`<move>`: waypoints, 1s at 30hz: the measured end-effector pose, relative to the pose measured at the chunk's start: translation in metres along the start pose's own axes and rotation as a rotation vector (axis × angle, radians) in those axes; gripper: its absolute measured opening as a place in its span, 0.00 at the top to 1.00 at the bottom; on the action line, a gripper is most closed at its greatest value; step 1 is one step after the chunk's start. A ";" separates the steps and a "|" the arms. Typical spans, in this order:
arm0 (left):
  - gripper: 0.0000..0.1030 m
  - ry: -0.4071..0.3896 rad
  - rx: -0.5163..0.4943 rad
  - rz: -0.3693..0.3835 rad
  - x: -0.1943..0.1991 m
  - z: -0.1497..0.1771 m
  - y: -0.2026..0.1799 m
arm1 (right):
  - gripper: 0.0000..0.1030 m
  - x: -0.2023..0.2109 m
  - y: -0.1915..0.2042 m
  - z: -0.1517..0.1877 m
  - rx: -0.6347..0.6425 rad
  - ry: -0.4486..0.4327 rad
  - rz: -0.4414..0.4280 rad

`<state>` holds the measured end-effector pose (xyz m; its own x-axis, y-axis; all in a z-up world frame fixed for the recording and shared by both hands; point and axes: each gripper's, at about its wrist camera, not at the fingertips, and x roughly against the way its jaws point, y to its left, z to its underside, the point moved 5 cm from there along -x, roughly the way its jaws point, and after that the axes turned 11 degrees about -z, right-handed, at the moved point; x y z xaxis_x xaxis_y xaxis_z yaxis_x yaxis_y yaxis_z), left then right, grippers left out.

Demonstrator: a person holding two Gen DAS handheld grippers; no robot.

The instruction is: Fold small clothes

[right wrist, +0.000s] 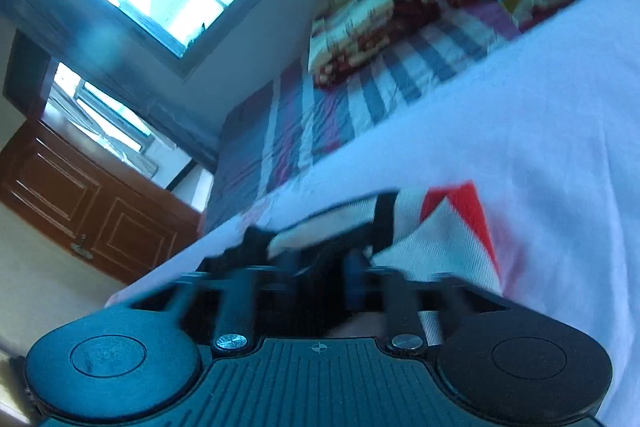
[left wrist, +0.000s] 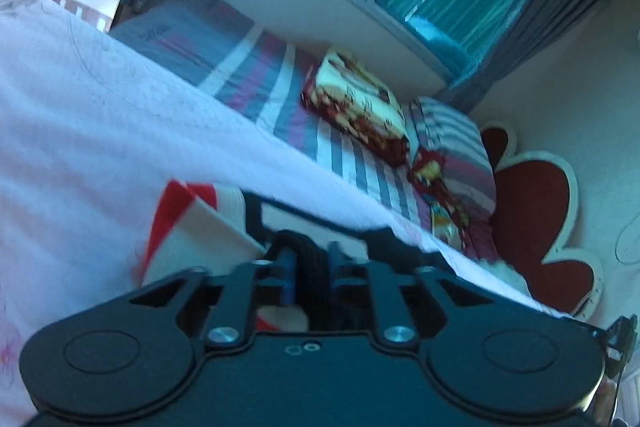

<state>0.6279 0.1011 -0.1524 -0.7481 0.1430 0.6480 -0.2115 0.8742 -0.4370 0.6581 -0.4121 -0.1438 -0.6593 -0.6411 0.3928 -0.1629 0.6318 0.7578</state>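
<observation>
Left gripper (left wrist: 310, 247) clamped on garment (left wrist: 192, 223); right gripper (right wrist: 316, 255) clamped on same garment (right wrist: 440, 227), blurred; white sheet (left wrist: 80, 107) beneath; striped bedding (right wrist: 320, 115) beyond

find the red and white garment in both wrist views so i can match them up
Left wrist: the red and white garment lies lower left of centre on the white sheet, just ahead of the left gripper.
Right wrist: the garment sits right of centre, ahead of the right gripper.
Shared landmark: the folded patterned blanket on the striped bedding.
</observation>
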 end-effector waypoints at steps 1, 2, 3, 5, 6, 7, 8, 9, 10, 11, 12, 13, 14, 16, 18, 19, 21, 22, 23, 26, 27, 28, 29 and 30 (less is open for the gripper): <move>0.61 -0.011 -0.003 0.002 -0.001 0.000 -0.001 | 0.15 0.004 0.001 -0.002 0.041 -0.049 0.020; 0.36 -0.044 -0.015 -0.021 0.001 0.000 -0.001 | 0.15 0.007 0.000 -0.004 0.056 -0.075 0.013; 0.28 -0.090 -0.029 -0.043 0.005 -0.001 -0.001 | 0.16 0.009 -0.002 -0.005 0.044 -0.082 -0.011; 0.29 -0.101 -0.046 -0.031 0.007 -0.001 -0.003 | 0.23 0.011 0.004 -0.002 0.086 -0.075 -0.017; 0.29 -0.104 -0.065 -0.035 0.007 -0.001 -0.004 | 0.36 0.010 0.009 0.001 0.127 -0.050 -0.015; 0.32 -0.098 -0.108 -0.046 0.005 0.000 -0.008 | 0.44 0.006 0.014 0.006 0.167 -0.017 -0.010; 0.41 -0.074 -0.164 -0.071 -0.001 0.002 -0.012 | 0.46 0.001 0.018 0.012 0.209 0.016 -0.001; 0.44 -0.045 -0.216 -0.094 -0.007 0.005 -0.017 | 0.49 -0.007 0.023 0.020 0.255 0.050 0.023; 0.45 -0.020 -0.261 -0.108 -0.013 0.008 -0.022 | 0.51 -0.013 0.025 0.024 0.297 0.072 0.049; 0.47 -0.002 -0.312 -0.141 -0.019 0.012 -0.026 | 0.51 -0.021 0.027 0.031 0.341 0.091 0.066; 0.48 0.007 -0.365 -0.175 -0.024 0.016 -0.031 | 0.51 -0.031 0.028 0.038 0.380 0.114 0.092; 0.51 -0.004 -0.409 -0.205 -0.026 0.020 -0.034 | 0.55 -0.038 0.028 0.045 0.425 0.139 0.129; 0.63 -0.017 -0.451 -0.229 -0.026 0.023 -0.038 | 0.65 -0.044 0.030 0.052 0.483 0.147 0.167; 0.87 -0.052 -0.495 -0.244 -0.023 0.028 -0.044 | 0.93 -0.050 0.034 0.064 0.559 0.153 0.209; 0.96 -0.091 -0.464 -0.236 -0.014 0.023 -0.047 | 0.93 -0.044 0.034 0.067 0.572 0.099 0.216; 0.96 -0.126 -0.449 -0.234 -0.007 0.018 -0.049 | 0.93 -0.037 0.034 0.065 0.565 0.053 0.223; 0.96 -0.187 -0.435 -0.243 0.000 0.009 -0.051 | 0.93 -0.026 0.031 0.057 0.530 -0.016 0.217; 0.96 -0.197 -0.437 -0.246 -0.001 0.007 -0.052 | 0.93 -0.025 0.028 0.055 0.532 -0.029 0.227; 0.96 -0.184 -0.452 -0.264 -0.006 0.007 -0.053 | 0.93 -0.029 0.024 0.053 0.530 -0.014 0.237; 0.95 -0.086 -0.502 -0.329 -0.040 0.021 -0.048 | 0.93 -0.051 0.002 0.062 0.489 0.087 0.288; 0.95 -0.100 -0.522 -0.342 -0.041 0.022 -0.051 | 0.92 -0.053 0.002 0.064 0.495 0.081 0.292; 0.93 -0.098 -0.537 -0.358 -0.041 0.023 -0.054 | 0.85 -0.053 0.003 0.064 0.495 0.081 0.299; 0.88 -0.099 -0.552 -0.366 -0.040 0.023 -0.056 | 0.80 -0.053 0.004 0.065 0.497 0.079 0.305; 0.78 -0.107 -0.552 -0.373 -0.035 0.021 -0.056 | 0.60 -0.049 0.006 0.064 0.504 0.063 0.329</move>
<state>0.6529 0.0367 -0.1639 -0.7515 -0.2365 0.6159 -0.1364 0.9691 0.2057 0.6423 -0.3489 -0.1917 -0.6919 -0.3917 0.6065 -0.2956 0.9201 0.2571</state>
